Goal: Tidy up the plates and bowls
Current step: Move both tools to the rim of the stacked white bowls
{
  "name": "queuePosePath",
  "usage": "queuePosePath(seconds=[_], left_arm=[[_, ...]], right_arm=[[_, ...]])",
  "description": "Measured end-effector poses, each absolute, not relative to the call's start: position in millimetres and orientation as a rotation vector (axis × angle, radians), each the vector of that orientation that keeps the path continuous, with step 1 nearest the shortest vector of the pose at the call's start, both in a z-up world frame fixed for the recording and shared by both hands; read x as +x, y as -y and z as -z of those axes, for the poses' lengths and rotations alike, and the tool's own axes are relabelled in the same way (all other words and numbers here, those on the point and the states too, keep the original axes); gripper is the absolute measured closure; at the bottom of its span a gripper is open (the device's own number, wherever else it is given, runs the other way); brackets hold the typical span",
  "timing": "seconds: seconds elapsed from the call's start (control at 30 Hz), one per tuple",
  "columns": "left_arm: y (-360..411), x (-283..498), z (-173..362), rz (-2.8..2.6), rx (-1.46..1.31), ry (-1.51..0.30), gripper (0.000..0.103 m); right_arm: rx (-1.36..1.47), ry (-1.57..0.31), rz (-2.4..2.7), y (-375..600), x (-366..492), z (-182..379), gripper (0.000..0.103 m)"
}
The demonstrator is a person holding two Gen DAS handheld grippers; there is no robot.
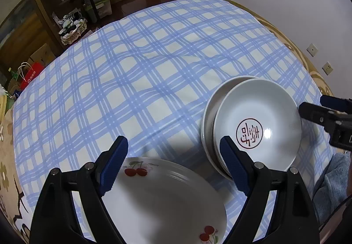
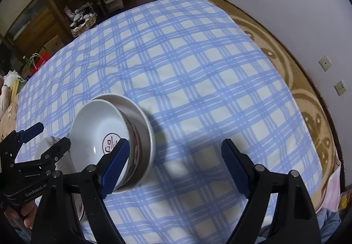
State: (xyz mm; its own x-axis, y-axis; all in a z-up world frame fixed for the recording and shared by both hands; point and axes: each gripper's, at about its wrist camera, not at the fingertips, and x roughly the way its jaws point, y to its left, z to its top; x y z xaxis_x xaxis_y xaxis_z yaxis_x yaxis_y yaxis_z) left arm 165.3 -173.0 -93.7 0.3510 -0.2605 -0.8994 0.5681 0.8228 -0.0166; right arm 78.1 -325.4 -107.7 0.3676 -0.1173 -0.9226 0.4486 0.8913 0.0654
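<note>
bowls (image 1: 259,116): glossy white ceramic
plates (image 1: 167,202): smooth glazed ceramic
tablecloth (image 1: 143,72): matt checked cloth
finger pads (image 1: 114,164): ribbed blue plastic

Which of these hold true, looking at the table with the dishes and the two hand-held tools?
1. The bowl with the red seal sits nested in another bowl. True.
2. The left tool is clamped on the cherry plate. False: its fingers stand open above the plate.
3. The tablecloth is blue and white check. True.
4. The right tool holds a bowl. False: it is open, nothing between its fingers.
5. The cherry plate lies inside the stacked bowls. False: it lies beside them on the cloth.
</note>
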Motion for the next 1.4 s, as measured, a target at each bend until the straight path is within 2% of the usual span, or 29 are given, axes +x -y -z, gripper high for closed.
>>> queuePosePath(seconds=[0.27,0.63,0.87,1.03,1.4], left_arm=[[174,166,96,0.571,0.303,-1.115,0.019],[164,176,96,0.554,0.248,-1.14,0.019],[155,185,99,0.588,0.158,-1.214,0.019],[159,182,101,0.556,0.213,-1.192,0.019],[152,190,108,0.578,0.134,-1.237,0.019]], right_arm=[[0.419,-1.15,0.387,339,74,111,0.035],[0.396,-1.202,0.364,331,79,125,0.045],[0.411,-1.218,0.361,332,80,129,0.046],[0.414,-1.223,0.357,331,81,131,0.046],[0.428,-1.23,0.352,330,82,135,0.046]])
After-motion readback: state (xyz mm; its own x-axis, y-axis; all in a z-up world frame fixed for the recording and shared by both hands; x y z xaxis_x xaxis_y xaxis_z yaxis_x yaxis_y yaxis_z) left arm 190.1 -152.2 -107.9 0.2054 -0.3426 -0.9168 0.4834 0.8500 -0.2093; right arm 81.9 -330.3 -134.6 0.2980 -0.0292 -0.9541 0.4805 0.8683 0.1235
